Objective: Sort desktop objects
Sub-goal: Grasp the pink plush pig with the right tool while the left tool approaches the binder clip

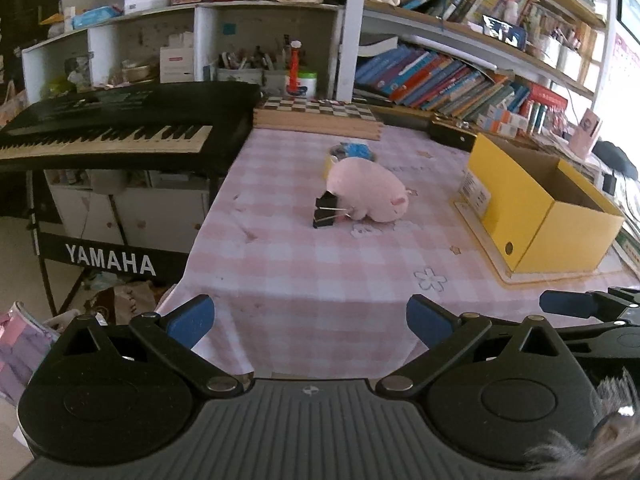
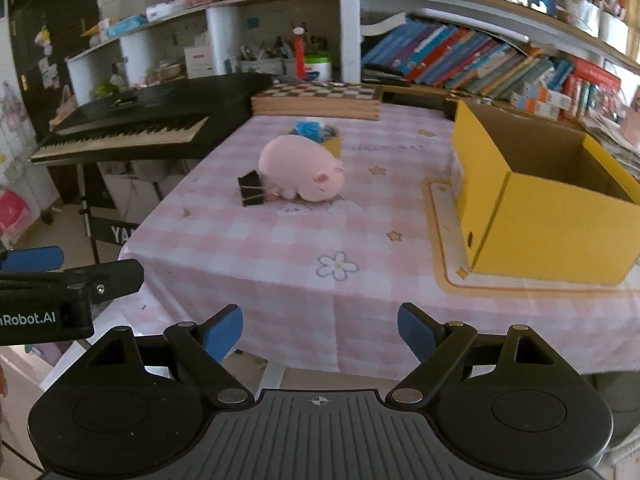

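Both grippers spread, empty — left gripper, right gripper. Pink pig plush w/ binder clip touching lies well ahead, mid-table; yellow box nearer right gripper.

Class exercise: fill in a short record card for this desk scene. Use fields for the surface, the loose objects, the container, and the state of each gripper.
surface: table with pink checked cloth
soft toy: pink plush pig lying mid-table
clip: black binder clip touching the pig's rear end
tape: yellow tape roll behind the pig, blue item on top
container: yellow box, open-topped, right of the pig; no contents visible
left gripper: open, holding nothing, at the near table edge
right gripper: open, holding nothing
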